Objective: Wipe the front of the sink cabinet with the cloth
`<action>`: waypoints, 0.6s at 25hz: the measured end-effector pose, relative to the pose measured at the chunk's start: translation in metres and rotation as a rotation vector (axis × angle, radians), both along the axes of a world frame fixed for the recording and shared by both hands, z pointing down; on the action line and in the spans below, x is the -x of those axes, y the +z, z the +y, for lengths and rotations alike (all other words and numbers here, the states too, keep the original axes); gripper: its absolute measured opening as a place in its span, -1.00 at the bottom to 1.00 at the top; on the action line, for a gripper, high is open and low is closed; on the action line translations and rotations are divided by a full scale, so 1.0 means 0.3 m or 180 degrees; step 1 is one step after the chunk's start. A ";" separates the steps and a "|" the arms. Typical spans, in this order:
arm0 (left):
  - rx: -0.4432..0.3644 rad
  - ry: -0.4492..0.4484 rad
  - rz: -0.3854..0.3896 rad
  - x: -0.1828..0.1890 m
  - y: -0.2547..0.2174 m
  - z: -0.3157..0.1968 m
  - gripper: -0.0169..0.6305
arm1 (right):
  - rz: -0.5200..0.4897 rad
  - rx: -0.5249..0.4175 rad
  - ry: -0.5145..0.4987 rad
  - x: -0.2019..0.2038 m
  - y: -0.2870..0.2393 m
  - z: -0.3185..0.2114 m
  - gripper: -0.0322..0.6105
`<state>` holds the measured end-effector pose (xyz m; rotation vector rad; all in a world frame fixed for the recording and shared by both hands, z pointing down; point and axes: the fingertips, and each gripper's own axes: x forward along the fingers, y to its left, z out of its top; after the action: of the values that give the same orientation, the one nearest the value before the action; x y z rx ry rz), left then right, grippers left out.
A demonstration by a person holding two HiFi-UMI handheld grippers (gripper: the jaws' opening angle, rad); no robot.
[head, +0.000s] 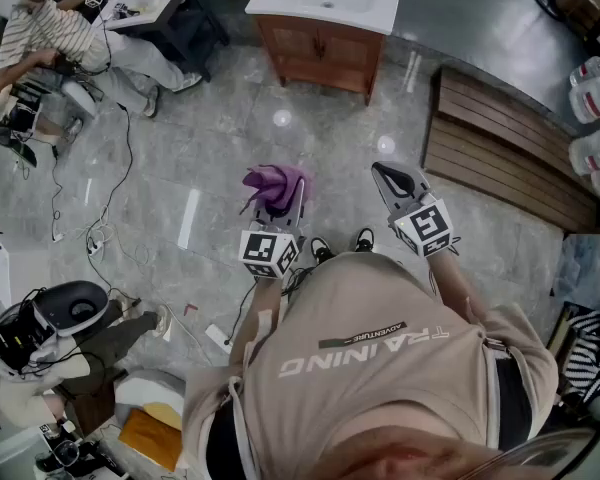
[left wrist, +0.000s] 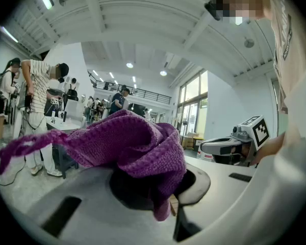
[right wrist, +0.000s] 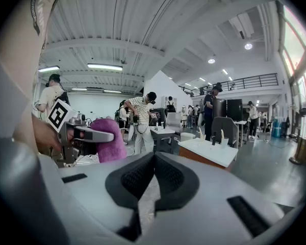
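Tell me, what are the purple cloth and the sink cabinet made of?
The purple cloth looks like soft woven fabric, maybe microfibre: bumpy waffle texture, floppy folds. The sink cabinet looks like reddish-brown wood or wood-look board, with panelled doors. Its white top looks smooth, perhaps ceramic; too far to tell.

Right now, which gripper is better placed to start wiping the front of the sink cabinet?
Left. The left gripper clamps the purple cloth; the right gripper is shut on nothing. The sink cabinet stands ahead of both, some way off.
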<state>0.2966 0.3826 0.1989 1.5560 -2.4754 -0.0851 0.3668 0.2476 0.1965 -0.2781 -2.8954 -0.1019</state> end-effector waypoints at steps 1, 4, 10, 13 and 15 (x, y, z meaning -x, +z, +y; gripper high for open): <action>-0.0004 -0.0020 0.0007 0.001 0.004 0.005 -0.80 | 0.0001 0.0005 -0.0012 -0.002 0.003 0.003 -0.86; -0.0021 -0.0059 0.0020 0.003 0.008 0.013 -0.80 | -0.0001 0.0000 -0.0040 -0.005 0.004 0.007 -0.86; -0.0076 -0.0017 0.0036 0.033 -0.009 0.016 -0.80 | 0.0005 0.0216 0.0025 0.026 -0.004 0.006 -0.86; -0.0067 -0.0011 0.0059 0.059 -0.006 0.030 -0.80 | -0.0002 0.0227 0.0066 0.052 -0.007 0.010 -0.86; -0.0056 -0.0018 0.0077 0.075 0.000 0.046 -0.80 | 0.0009 0.0257 0.0091 0.066 0.000 0.015 -0.86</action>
<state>0.2742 0.3964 0.1989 1.5456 -2.4672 -0.1263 0.3469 0.2520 0.1964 -0.2506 -2.9038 0.0203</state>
